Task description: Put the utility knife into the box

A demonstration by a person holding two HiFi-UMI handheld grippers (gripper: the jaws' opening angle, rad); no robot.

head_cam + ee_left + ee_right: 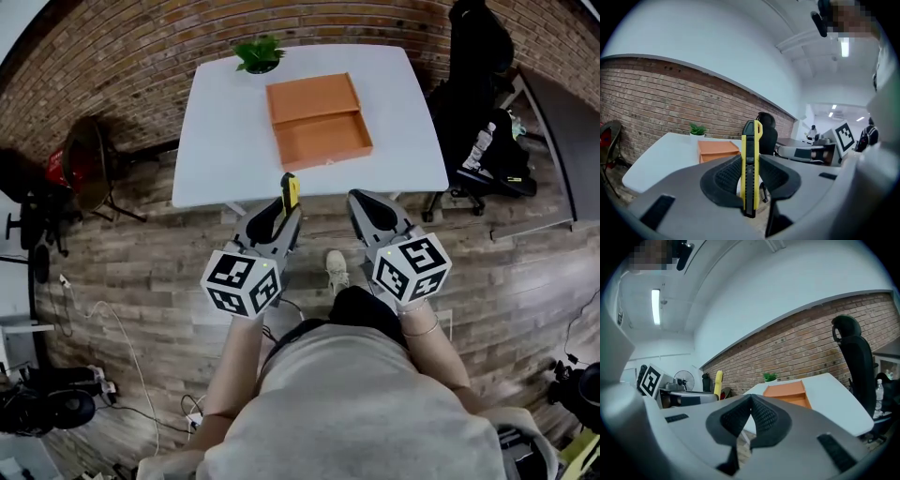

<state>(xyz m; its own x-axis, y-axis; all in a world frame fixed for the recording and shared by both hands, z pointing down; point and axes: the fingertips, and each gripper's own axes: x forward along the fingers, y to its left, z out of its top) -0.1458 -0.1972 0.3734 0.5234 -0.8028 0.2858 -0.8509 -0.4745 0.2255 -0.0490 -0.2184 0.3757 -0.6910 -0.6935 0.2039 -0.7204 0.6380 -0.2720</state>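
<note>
A yellow and black utility knife stands upright between the jaws of my left gripper, which is shut on it; its tip pokes out just short of the table's near edge. My right gripper is beside it, shut with nothing between its pads. An open orange box with its lid lies on the white table ahead, beyond both grippers. The knife also shows as a yellow stick at the left of the right gripper view.
A small green plant stands at the table's far edge. A black office chair with bags is to the right of the table. Another chair and cables sit on the wooden floor to the left. A brick wall is behind.
</note>
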